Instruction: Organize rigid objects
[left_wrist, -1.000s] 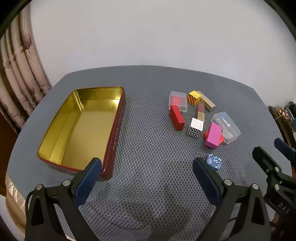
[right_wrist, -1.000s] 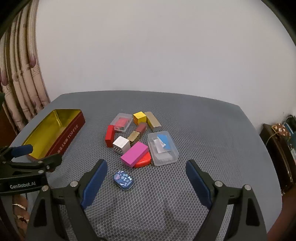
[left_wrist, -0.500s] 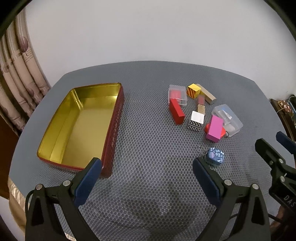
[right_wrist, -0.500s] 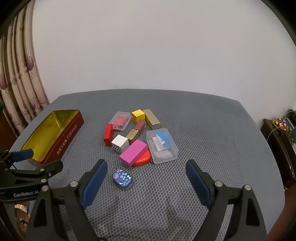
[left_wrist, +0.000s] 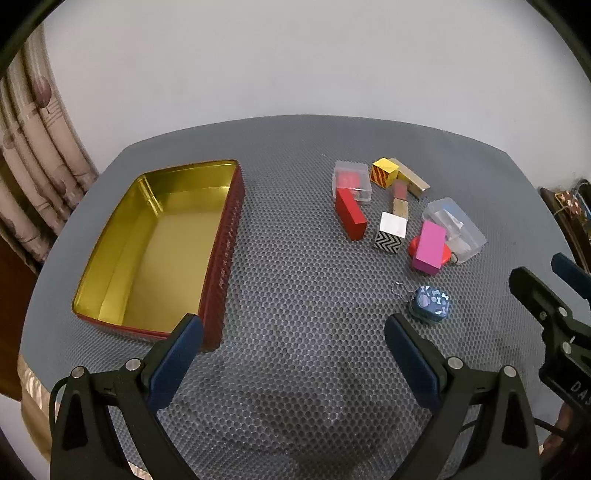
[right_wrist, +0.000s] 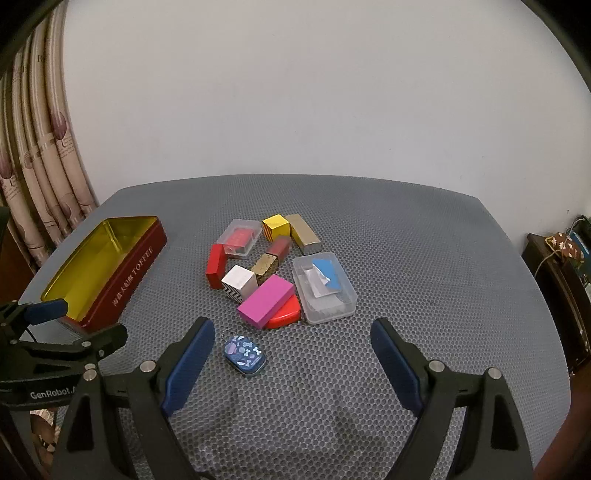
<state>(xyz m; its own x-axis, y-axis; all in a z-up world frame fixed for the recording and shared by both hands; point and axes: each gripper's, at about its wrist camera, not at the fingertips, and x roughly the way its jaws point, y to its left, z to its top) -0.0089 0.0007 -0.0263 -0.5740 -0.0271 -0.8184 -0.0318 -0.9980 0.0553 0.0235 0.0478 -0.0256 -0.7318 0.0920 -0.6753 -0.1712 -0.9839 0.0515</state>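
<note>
An open red tin with a gold inside (left_wrist: 155, 243) lies at the left; it also shows in the right wrist view (right_wrist: 107, 266). A cluster of small objects lies to its right: a red block (left_wrist: 351, 214), a zigzag cube (left_wrist: 390, 233), a pink block (right_wrist: 266, 300) on a red half-disc, a striped yellow cube (right_wrist: 275, 226), a gold bar (right_wrist: 303, 232), two clear boxes (right_wrist: 323, 286). A blue patterned keychain (right_wrist: 244, 353) lies nearest. My left gripper (left_wrist: 293, 334) and right gripper (right_wrist: 291, 336) are open and empty above the near table.
The grey honeycomb mat (right_wrist: 424, 258) covers the table. Curtains (right_wrist: 33, 166) hang at the left. A dark cabinet (right_wrist: 561, 266) stands at the right. The white wall is behind.
Both grippers have risen and pulled back slightly, so the objects look a little farther away. Nothing on the table has moved.
</note>
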